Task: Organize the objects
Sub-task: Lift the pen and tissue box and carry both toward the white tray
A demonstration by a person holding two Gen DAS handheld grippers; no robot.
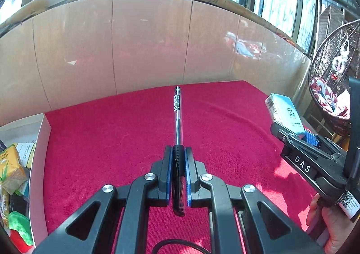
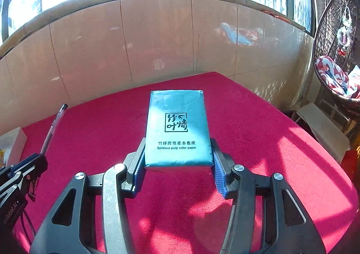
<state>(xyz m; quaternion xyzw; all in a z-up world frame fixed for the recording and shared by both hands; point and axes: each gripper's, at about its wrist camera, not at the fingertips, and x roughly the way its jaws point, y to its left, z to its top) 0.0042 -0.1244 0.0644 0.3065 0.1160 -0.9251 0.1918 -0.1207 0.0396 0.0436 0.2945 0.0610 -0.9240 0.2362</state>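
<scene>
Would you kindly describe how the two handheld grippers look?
Both are black linkage frames with silver pivot bolts and blue ribbed pads. The right gripper shows a silvery metal link; seen from the left wrist it bears white "DAS" lettering and a QR label. A black cable loops below the left gripper.

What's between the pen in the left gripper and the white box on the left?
Nothing visible: the pen is clamped in the left gripper, and only bare red cloth lies between it and the white box, already holding items.

Clear glossy plastic pen (image 1: 177, 116), glossy film-wrapped tissue pack (image 2: 177, 128), rough red cloth (image 2: 258, 123).
</scene>
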